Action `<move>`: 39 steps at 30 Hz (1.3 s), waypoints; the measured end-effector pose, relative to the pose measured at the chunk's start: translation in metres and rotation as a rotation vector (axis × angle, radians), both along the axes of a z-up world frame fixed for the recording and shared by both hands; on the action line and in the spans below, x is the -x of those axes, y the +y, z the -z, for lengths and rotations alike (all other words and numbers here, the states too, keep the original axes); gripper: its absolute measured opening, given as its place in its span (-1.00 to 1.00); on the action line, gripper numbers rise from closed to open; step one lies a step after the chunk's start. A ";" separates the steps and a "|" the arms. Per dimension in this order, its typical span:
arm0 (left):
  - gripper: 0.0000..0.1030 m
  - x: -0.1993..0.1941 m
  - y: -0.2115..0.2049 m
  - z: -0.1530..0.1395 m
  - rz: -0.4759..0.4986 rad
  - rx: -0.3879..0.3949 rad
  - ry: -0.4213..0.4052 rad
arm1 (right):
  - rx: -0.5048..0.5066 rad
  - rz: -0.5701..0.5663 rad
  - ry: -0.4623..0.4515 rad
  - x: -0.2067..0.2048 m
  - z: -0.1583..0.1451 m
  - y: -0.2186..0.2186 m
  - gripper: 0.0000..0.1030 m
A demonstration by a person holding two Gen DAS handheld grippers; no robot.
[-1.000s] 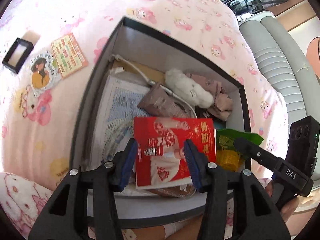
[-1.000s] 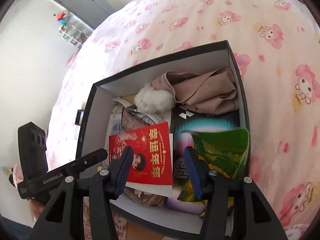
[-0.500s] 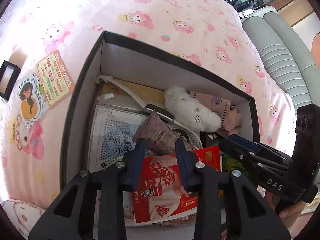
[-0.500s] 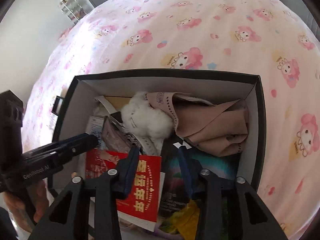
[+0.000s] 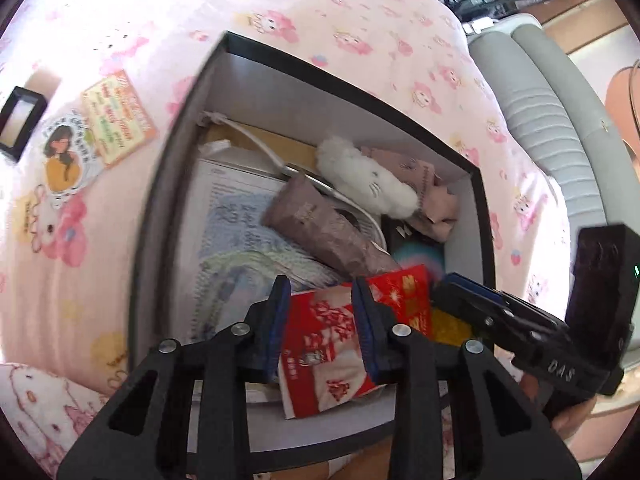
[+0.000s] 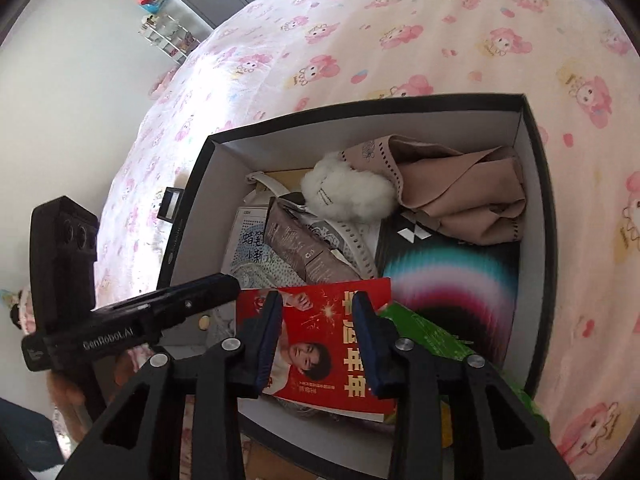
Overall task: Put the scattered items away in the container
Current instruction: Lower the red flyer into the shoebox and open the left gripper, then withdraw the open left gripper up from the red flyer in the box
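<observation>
Grippers are held over the black box [image 6: 540, 216] on the pink bedsheet [image 6: 400, 20]. The left gripper [image 5: 320, 312] stands half open and empty; the right gripper [image 6: 316, 320] is closing, also empty. The red booklet [image 6: 320, 344] lies inside at the box's near edge; two cards [image 5: 92, 140] lie outside, beyond its left edge.

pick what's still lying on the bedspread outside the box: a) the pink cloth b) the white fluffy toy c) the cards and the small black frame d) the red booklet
c, since the cards and the small black frame lie on the bedspread left of the box, while the fluffy toy, red booklet and pink cloth are inside it.
</observation>
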State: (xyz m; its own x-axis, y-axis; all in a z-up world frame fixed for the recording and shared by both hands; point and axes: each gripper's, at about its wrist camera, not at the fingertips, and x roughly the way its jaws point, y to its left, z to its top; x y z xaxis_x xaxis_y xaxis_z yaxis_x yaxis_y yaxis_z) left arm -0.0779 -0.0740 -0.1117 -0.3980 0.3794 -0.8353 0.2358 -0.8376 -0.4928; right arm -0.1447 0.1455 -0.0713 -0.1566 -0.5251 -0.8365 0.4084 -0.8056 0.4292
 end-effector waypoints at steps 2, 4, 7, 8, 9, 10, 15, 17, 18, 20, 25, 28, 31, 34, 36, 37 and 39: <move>-0.34 -0.002 0.000 0.002 -0.001 -0.008 -0.004 | -0.053 -0.007 0.090 -0.006 -0.009 -0.004 -0.38; -0.29 -0.003 0.004 0.005 0.001 0.009 -0.021 | -0.067 -0.005 0.140 -0.008 -0.015 -0.006 -0.38; -0.25 -0.006 0.006 0.013 -0.003 0.013 -0.052 | -0.018 0.023 0.159 -0.002 -0.022 0.000 -0.38; -0.25 -0.007 0.006 0.016 -0.004 0.001 -0.062 | -0.009 0.034 0.171 0.001 -0.022 0.002 -0.38; -0.25 -0.007 0.008 0.018 0.000 -0.014 -0.063 | -0.003 0.041 0.182 0.000 -0.024 0.005 -0.38; -0.25 -0.008 0.010 0.021 0.011 -0.033 -0.057 | 0.001 0.043 0.186 -0.002 -0.026 0.008 -0.38; -0.20 -0.011 0.000 0.010 -0.047 -0.033 -0.005 | -0.027 0.091 0.099 -0.007 -0.010 0.023 -0.38; -0.22 -0.011 -0.004 0.010 -0.055 0.002 -0.031 | -0.014 0.101 0.045 -0.009 -0.002 0.028 -0.38; -0.21 -0.011 -0.003 0.011 -0.045 -0.010 -0.039 | 0.002 0.094 0.046 -0.011 -0.003 0.029 -0.38; -0.16 -0.013 0.001 0.012 -0.036 0.009 -0.054 | 0.028 0.065 0.098 -0.018 -0.012 0.024 -0.38; -0.02 -0.016 0.009 0.015 -0.034 0.026 -0.069 | 0.074 -0.028 0.128 -0.027 -0.015 0.005 -0.36; -0.04 -0.016 0.010 0.021 -0.031 0.015 -0.076 | 0.025 -0.005 -0.020 -0.021 0.016 0.006 -0.36; -0.05 -0.014 0.010 0.021 -0.033 0.012 -0.061 | 0.006 0.025 -0.074 -0.017 0.026 0.009 -0.36; -0.05 -0.007 0.008 0.021 -0.035 -0.005 -0.059 | -0.035 0.057 -0.066 -0.014 0.029 0.006 -0.35; -0.05 -0.001 0.008 0.018 -0.028 -0.022 -0.051 | -0.062 0.036 -0.050 -0.016 0.030 0.000 -0.35; -0.05 0.003 0.008 0.016 -0.020 -0.030 -0.047 | -0.080 0.023 -0.035 -0.019 0.030 -0.004 -0.35; -0.05 0.009 0.008 0.010 -0.006 -0.037 -0.035 | -0.085 -0.006 -0.050 -0.021 0.033 -0.012 -0.35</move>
